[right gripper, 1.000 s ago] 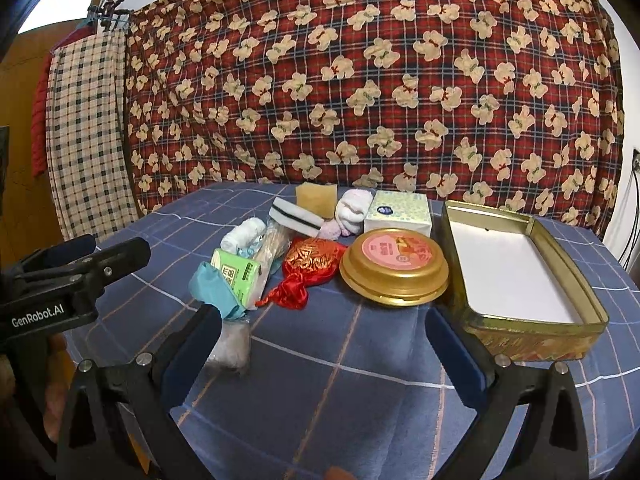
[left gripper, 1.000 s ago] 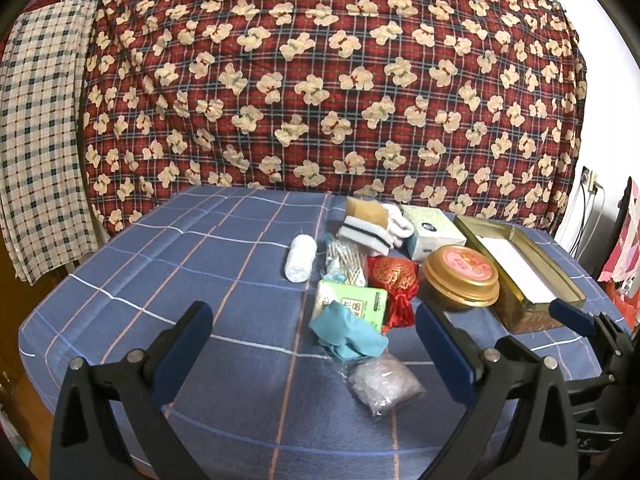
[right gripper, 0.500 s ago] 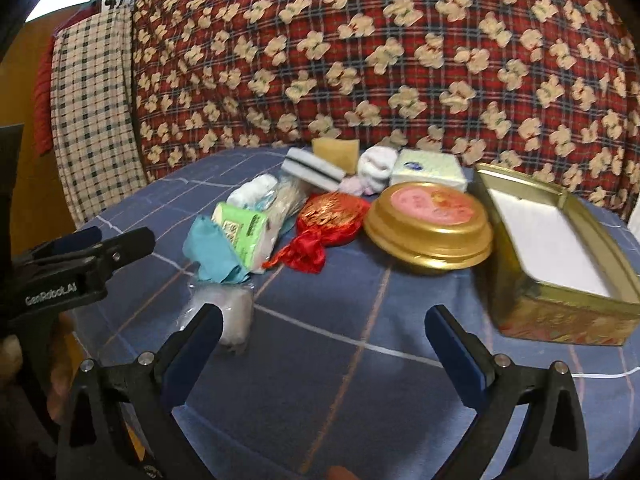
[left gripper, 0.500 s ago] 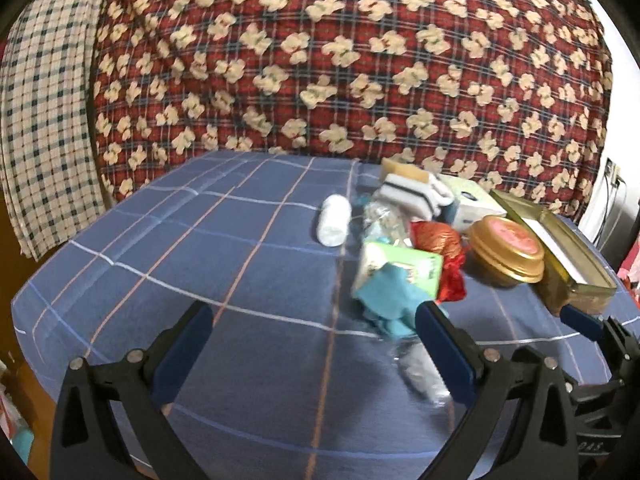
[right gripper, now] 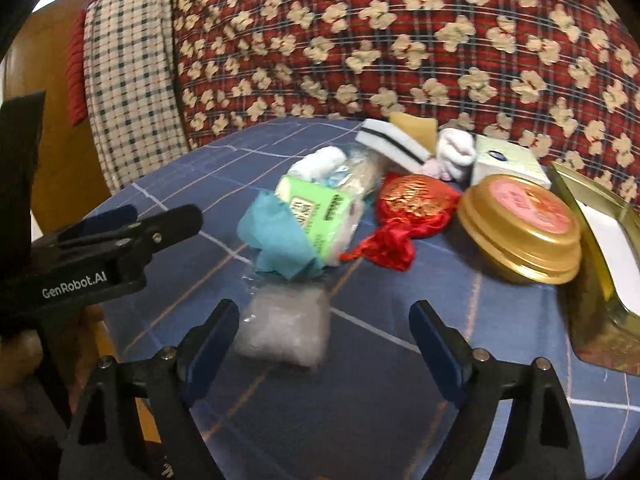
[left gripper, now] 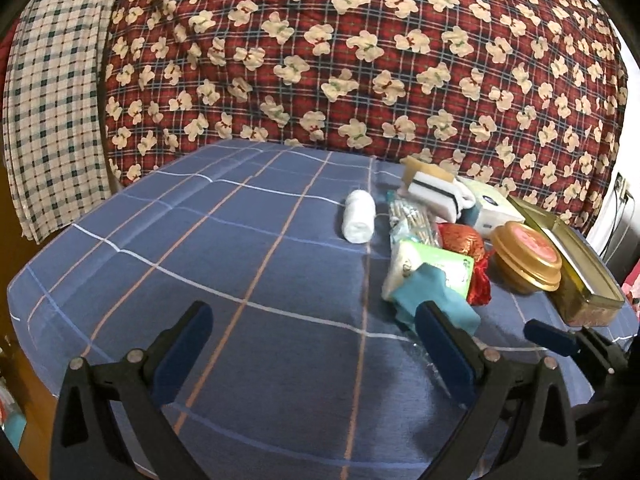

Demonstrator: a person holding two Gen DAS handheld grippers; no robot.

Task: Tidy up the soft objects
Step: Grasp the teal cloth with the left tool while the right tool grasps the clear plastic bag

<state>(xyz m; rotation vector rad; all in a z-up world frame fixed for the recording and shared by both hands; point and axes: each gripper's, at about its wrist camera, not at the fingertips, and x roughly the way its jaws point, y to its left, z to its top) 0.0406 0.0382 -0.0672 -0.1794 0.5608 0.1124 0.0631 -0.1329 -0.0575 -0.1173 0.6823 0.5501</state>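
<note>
On the blue plaid table: objects clustered around a round gold tin (right gripper: 520, 228), taken as landmark.
Round gold tin: lid on, pink label on top; contents not visible.
Rectangular gold tin (right gripper: 600, 248): just right of the round tin, lid off, white lining, nothing seen inside.
Soft items: red foil pouch (right gripper: 412, 208) touching the round tin's left side; green tissue pack (right gripper: 320, 216) and teal cloth (right gripper: 276, 240) further left; clear bag of white fluff (right gripper: 284, 328) in front of those, nearest the camera; socks (right gripper: 452, 152) and sponges (right gripper: 392, 140) behind the round tin.
Right gripper (right gripper: 324, 332): fingers spread, jaws just been narrowing; fluff bag lies between them, pads not touching it.
Left gripper (left gripper: 312, 340): fingers spread wide over bare cloth, well left of the round tin, holding nothing.
Left view only: white roll (left gripper: 359, 222) in full, left of the cluster; fluff bag mostly hidden behind a finger.
Right view only: the fluff bag, blurred.
</note>
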